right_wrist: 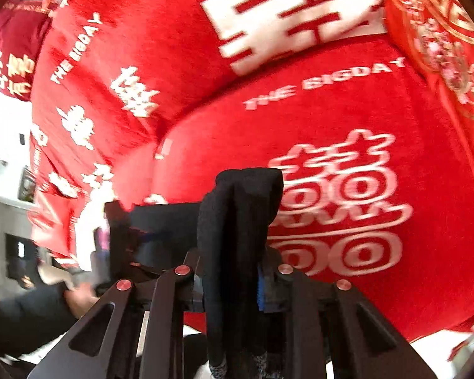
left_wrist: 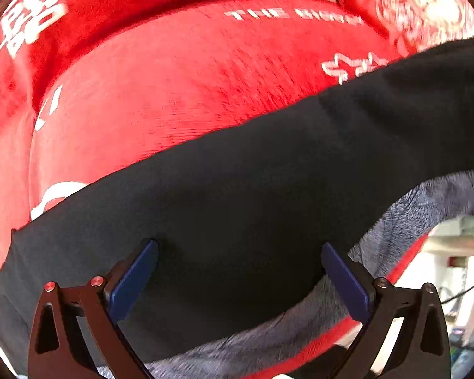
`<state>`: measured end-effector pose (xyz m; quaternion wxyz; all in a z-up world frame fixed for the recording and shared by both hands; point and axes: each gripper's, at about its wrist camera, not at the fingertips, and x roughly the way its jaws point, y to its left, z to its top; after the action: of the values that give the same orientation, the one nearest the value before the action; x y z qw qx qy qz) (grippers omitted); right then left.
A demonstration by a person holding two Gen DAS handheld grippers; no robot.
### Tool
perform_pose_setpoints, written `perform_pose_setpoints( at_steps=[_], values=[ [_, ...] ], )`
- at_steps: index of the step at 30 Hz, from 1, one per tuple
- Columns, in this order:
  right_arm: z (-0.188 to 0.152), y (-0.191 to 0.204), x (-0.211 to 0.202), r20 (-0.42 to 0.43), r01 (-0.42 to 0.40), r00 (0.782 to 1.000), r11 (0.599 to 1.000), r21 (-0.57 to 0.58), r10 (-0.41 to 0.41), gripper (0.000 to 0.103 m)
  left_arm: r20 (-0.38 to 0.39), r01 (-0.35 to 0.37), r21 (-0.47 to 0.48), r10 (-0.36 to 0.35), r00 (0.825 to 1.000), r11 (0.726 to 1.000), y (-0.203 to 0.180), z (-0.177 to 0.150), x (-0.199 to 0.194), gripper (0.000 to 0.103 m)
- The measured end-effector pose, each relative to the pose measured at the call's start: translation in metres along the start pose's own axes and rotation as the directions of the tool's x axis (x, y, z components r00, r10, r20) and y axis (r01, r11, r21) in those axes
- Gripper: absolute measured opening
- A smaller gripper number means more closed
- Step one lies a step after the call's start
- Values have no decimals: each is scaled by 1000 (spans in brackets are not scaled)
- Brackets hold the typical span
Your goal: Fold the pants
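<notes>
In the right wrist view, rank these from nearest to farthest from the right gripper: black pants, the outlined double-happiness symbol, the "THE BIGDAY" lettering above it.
1. black pants, clamped in the right gripper.
2. outlined symbol, just right, on the blanket.
3. "THE BIGDAY" lettering, farther up.

Both views are brightly and evenly lit; the red blanket [left_wrist: 180, 94] is rendered saturated, with its white lettering near glare. Overexposed brightness is seen at the lower right of the left wrist view and the left edge of the right wrist view. The dark pants [left_wrist: 252, 189] are shown almost without detail; motion blur is seen along their grey lining and the print; strong fisheye bending and black vignetting are seen at the corners.
</notes>
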<state>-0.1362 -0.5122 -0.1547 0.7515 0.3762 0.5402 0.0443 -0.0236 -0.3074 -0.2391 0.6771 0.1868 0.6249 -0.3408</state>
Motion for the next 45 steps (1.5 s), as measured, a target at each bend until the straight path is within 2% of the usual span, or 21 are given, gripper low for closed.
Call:
perform_pose_setpoints(
  at_steps=[4, 9, 12, 15, 19, 20, 22, 23, 24, 25, 29, 31, 32, 33, 34, 35, 37, 38, 42, 43, 45],
  values=[
    [-4, 55, 15, 11, -140, 990, 990, 21, 140, 22, 11, -18, -92, 19, 1000, 996, 54, -26, -27, 103],
    [-14, 132, 68, 15, -123, 992, 992, -11, 123, 22, 34, -62, -133, 67, 997, 989, 116, -68, -59, 103],
    [-28, 174, 119, -7, -98, 995, 995, -36, 97, 22, 43, -79, -173, 87, 995, 982, 149, -94, -73, 103],
    [-45, 209, 177, -34, -1, 999, 993, -118, -3, 22, 27, -91, -222, 99, 995, 971, 181, -117, -80, 103],
    [-66, 223, 247, -33, 185, 980, 962, -201, -195, 23, 14, -96, -270, 104, 994, 958, 208, -147, -80, 103],
    [-68, 223, 260, -31, 202, 977, 957, -207, -213, 27, 15, -89, -283, 97, 995, 955, 214, -150, -81, 103],
    [-71, 225, 278, -26, 221, 972, 949, -224, -232, 41, 22, -69, -301, 79, 997, 951, 220, -154, -81, 103],
    [-71, 227, 280, -16, 217, 974, 949, -228, -227, 46, 24, -59, -306, 70, 997, 950, 221, -154, -80, 103],
    [-70, 231, 281, -11, 195, 979, 951, -238, -203, 58, 25, -51, -306, 61, 998, 951, 221, -154, -79, 103],
    [-68, 233, 281, -11, 180, 982, 951, -250, -188, 63, 26, -40, -303, 50, 998, 952, 219, -154, -78, 103],
    [-59, 240, 267, -68, 143, 984, 959, -245, -164, 64, 41, -17, -274, 30, 999, 962, 214, -148, -82, 103],
    [-61, 240, 238, -32, 115, 992, 967, -226, -125, 66, 52, -4, -270, 19, 998, 963, 212, -147, -86, 103],
    [-63, 241, 221, -5, 130, 991, 962, -242, -135, 70, 56, -1, -268, 17, 998, 963, 211, -147, -90, 103],
    [-65, 239, 209, 17, 141, 990, 957, -255, -142, 78, 60, -1, -267, 18, 998, 964, 212, -147, -91, 103],
    [-67, 236, 194, 44, 148, 989, 952, -266, -142, 81, 63, -3, -268, 20, 998, 964, 213, -146, -92, 103],
    [-68, 231, 181, 64, 166, 986, 947, -275, -155, 81, 64, -4, -271, 22, 998, 963, 215, -145, -93, 103],
    [-66, 224, 169, 64, 122, 992, 956, -266, -109, 81, 67, -5, -281, 25, 997, 960, 218, -146, -94, 103],
    [-66, 221, 166, 70, 125, 992, 956, -267, -110, 81, 67, -3, -286, 23, 997, 958, 219, -144, -93, 103],
    [-69, 212, 188, 95, 293, 956, 896, -334, -277, 81, 90, 45, -285, -20, 996, 957, 210, -138, -95, 103],
    [-74, 206, 209, 77, 374, 924, 840, -394, -375, 81, 98, 62, -278, -36, 995, 959, 205, -134, -95, 103],
    [-81, 189, 240, -3, 411, 885, 785, -464, -465, 81, 110, 91, -242, -66, 992, 966, 188, -123, -95, 103]
  ],
)
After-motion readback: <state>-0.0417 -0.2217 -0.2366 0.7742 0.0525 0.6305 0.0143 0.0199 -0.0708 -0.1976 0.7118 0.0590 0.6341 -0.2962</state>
